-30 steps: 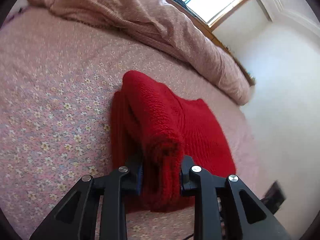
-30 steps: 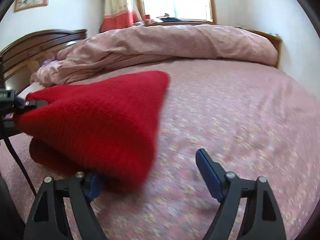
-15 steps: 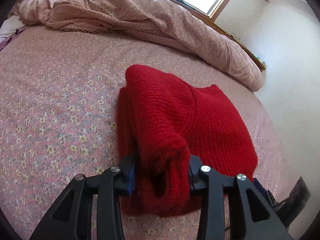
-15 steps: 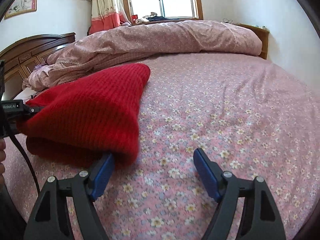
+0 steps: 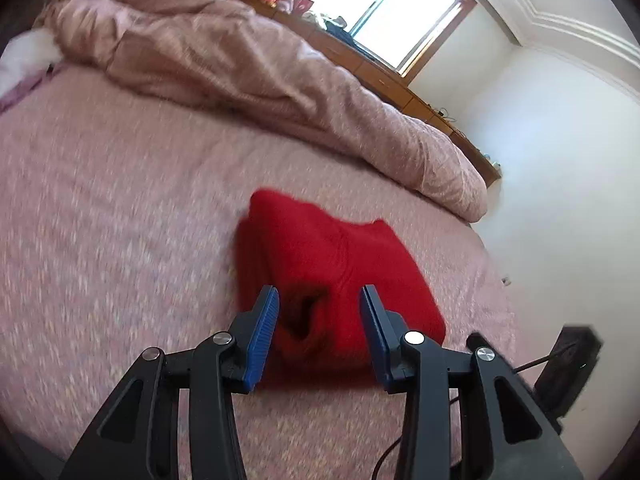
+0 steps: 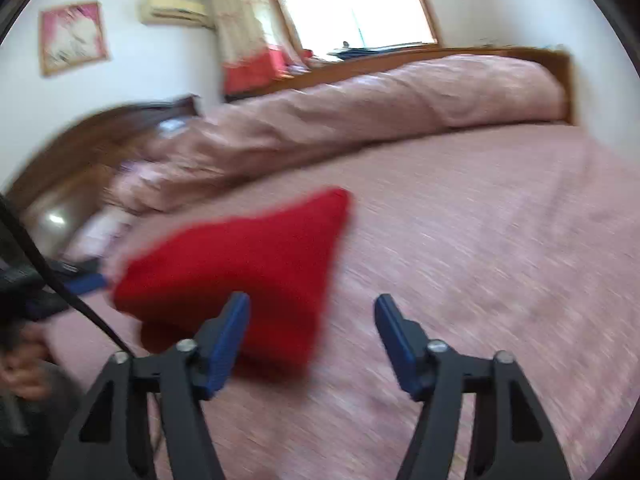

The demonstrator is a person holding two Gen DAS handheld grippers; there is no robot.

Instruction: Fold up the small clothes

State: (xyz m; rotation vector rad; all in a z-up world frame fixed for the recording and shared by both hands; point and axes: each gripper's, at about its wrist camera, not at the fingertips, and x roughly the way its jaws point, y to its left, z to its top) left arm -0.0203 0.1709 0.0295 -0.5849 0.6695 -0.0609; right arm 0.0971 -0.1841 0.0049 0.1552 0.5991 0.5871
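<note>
— Why are both your grippers empty?
— The red sweater [image 5: 336, 264] lies folded on the bed [image 5: 120, 216], just ahead of my left gripper [image 5: 318, 334] and right gripper [image 6: 312, 344]; their fingers are spread, so it rests.

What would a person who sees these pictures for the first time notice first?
The eye goes first to the red sweater, folded into a thick bundle in the middle of the pink flowered bed. Next come the blue-padded fingers of the left gripper, open on either side of the sweater's near end. Behind it, a rumpled pink quilt lies along the far edge of the bed, under a bright window.
</note>
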